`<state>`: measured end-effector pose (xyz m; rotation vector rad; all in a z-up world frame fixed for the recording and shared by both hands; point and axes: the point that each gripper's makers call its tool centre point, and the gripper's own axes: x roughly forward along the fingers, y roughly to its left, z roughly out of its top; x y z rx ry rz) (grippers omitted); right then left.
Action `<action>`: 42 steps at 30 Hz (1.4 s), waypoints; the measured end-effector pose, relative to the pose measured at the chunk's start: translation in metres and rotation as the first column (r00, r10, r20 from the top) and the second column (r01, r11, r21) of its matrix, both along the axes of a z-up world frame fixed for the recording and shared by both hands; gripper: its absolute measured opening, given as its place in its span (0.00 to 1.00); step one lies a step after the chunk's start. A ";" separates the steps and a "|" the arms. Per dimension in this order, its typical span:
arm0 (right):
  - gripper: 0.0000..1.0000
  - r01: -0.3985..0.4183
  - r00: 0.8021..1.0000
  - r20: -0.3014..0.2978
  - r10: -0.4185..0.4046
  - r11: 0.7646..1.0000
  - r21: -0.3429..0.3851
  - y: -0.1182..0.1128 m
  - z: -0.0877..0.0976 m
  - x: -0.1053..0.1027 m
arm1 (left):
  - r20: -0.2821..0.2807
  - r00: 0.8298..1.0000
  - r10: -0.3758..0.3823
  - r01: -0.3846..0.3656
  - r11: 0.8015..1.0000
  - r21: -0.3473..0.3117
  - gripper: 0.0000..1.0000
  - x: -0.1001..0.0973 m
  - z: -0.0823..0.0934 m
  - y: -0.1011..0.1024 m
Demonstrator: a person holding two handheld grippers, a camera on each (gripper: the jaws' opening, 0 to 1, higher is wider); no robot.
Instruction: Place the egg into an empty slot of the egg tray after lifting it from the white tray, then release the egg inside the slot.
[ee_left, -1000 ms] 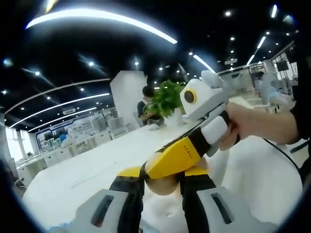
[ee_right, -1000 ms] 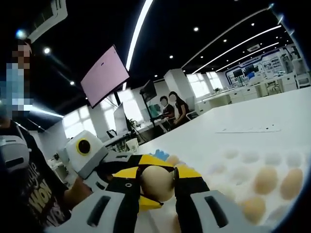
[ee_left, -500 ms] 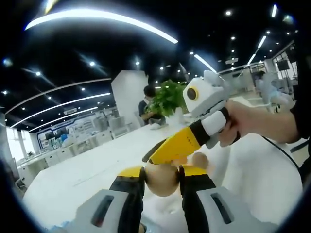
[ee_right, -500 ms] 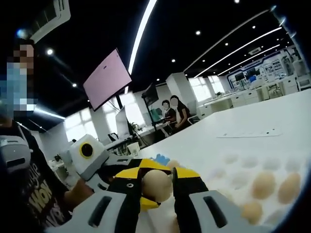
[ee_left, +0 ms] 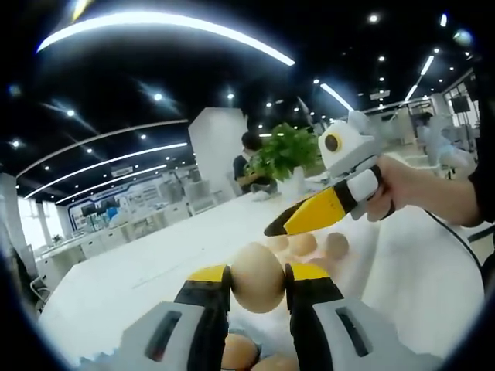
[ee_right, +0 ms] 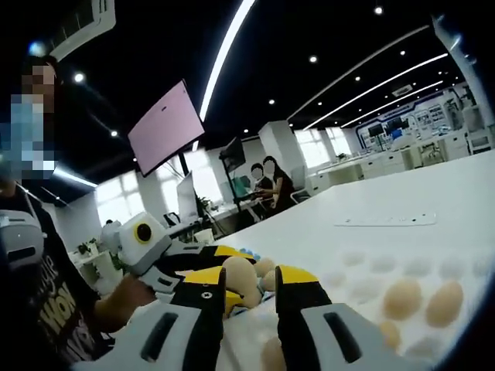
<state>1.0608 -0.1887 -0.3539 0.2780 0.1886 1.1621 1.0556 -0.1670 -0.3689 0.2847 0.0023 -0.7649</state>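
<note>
My left claw (ee_left: 257, 287) pinching egg (ee_left: 257, 276); right claw (ee_right: 249, 297) spread, empty. Carry level toward egg tray (ee_right: 433, 267), pick empty slot, lower gently.

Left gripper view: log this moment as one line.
left tongs: shut on egg | right tongs: open, empty | egg tray: empty slots

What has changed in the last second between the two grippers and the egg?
The right gripper let go of the egg and drew back from it; its jaws now stand apart with nothing between them. The left gripper kept the egg clamped throughout, so the egg passed fully to the left. The eggs in the egg tray stayed in their slots.
</note>
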 end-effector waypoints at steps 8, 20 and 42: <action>0.26 0.003 1.000 0.022 -0.002 0.999 -0.041 0.000 -0.004 -0.003 | -0.004 1.000 0.031 -0.031 0.999 -0.008 0.28 0.008 0.001 0.023; 0.26 -0.004 1.000 0.025 0.005 0.998 -0.058 0.003 -0.008 -0.005 | -0.031 0.993 0.116 -0.118 0.990 -0.071 0.28 0.025 0.007 0.070; 0.30 0.060 0.995 0.091 -0.043 0.979 -0.196 -0.022 -0.028 -0.017 | -0.078 0.968 0.237 -0.242 0.968 -0.064 0.28 0.051 -0.006 0.124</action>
